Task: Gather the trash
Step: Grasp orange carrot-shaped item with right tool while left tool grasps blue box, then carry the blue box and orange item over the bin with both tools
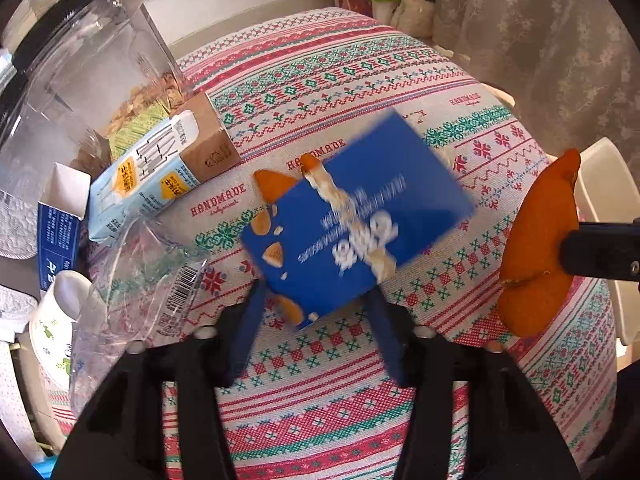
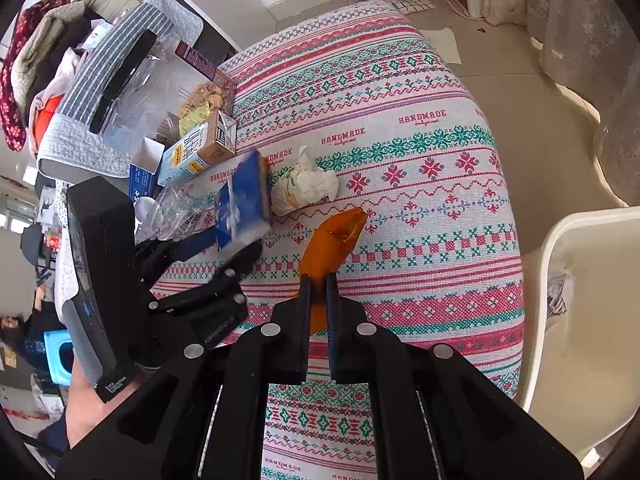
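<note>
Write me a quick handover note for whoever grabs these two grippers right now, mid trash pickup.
Right gripper: shut on the orange peel, lifted off the patterned tablecloth.
Left gripper: around the lower corner of the blue box, which looks blurred; whether the pads press it is unclear.
On the table: crumpled tissue beside the blue box, clear plastic wrapper, milk carton, paper cup and a clear container at the cluttered edge.
White bin stands beside the table, on the right gripper's side.
Done: peel picked up. Left: probably drop peel in the bin, then box, tissue, wrapper, carton, cup.
</note>
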Motion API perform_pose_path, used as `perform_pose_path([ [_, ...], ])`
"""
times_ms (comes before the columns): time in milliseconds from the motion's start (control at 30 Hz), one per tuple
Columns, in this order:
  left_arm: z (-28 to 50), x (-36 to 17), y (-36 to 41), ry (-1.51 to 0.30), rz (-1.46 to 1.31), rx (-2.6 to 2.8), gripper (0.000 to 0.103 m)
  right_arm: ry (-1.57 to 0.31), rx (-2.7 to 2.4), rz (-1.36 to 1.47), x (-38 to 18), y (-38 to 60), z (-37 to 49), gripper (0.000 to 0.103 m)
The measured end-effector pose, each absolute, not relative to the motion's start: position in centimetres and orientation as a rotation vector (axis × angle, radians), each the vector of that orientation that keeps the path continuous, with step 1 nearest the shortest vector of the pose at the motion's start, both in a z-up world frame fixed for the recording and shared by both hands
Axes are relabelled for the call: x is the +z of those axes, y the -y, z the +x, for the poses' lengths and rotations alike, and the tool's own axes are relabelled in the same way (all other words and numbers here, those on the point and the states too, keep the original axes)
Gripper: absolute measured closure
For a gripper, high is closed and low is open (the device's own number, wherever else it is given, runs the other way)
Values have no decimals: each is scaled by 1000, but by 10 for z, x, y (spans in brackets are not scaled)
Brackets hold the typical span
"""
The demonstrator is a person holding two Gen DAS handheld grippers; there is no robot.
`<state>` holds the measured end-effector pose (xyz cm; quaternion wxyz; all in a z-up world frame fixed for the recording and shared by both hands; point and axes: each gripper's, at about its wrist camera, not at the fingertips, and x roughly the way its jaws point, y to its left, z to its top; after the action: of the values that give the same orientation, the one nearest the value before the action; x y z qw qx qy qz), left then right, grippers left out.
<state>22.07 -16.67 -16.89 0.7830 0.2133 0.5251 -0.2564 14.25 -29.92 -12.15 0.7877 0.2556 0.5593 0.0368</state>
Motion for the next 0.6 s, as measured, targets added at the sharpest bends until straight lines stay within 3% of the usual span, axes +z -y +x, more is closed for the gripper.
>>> perform_pose_path([
  [67, 221, -166, 165, -1136, 435, -564, 82, -1206, 76, 548, -121, 303, 139, 97],
  [233, 218, -156, 155, -1141, 329, -604, 91, -1198, 74, 545, -119, 307, 135, 97],
  [600, 207, -121, 139, -1139, 106, -710, 95, -1154, 57, 519, -105, 320, 123, 97],
])
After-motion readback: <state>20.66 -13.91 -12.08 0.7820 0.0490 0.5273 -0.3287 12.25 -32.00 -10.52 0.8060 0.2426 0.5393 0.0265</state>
